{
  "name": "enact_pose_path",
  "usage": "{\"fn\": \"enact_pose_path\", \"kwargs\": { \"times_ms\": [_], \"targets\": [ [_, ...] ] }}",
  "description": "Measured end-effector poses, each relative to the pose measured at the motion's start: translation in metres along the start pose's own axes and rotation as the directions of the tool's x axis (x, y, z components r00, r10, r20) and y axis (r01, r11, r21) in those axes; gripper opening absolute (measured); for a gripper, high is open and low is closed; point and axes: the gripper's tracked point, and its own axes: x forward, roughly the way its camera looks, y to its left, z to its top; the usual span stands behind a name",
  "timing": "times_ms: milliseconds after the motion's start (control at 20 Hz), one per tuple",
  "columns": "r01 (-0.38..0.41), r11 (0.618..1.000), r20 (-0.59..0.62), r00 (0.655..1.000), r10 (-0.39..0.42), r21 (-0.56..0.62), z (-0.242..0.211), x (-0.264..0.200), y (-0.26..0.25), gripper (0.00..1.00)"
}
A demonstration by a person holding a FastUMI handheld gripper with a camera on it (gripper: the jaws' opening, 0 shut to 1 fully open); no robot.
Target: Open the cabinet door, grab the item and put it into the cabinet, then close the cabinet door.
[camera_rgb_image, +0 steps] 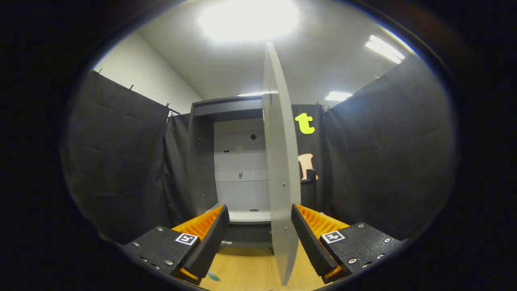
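Note:
The grey cabinet (200,161) stands ahead on the wooden tabletop (250,266), its inside bare and pale. Its door (278,161) is swung wide open and faces me edge-on, reaching down between my fingers. My gripper (259,210) is open: the door's edge lies right beside the right finger (309,238), and a wide gap separates it from the left finger (210,238). A small teal item (213,276) lies on the tabletop just below the left finger, mostly hidden.
Black cloth walls close in the booth on the left (121,161) and right (387,153) of the cabinet. A dark post (310,190) stands behind the door on the right. Bright ceiling lights (248,18) hang overhead.

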Motion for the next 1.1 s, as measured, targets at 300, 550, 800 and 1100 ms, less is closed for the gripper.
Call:
{"fn": "enact_pose_path", "kwargs": {
  "times_ms": [300,550,800,1100],
  "targets": [
    [-0.074,0.994,-0.091,0.993,0.081,0.077,-0.068,0.013,0.06,0.95],
    [-0.084,0.991,-0.153,0.983,0.099,0.102,-0.13,0.028,0.091,0.94],
    [-0.101,0.991,-0.212,0.97,0.117,0.086,-0.195,0.038,0.122,0.95],
    [-0.111,0.991,-0.328,0.936,0.129,0.072,-0.281,0.05,0.152,0.95]
  ]
}}
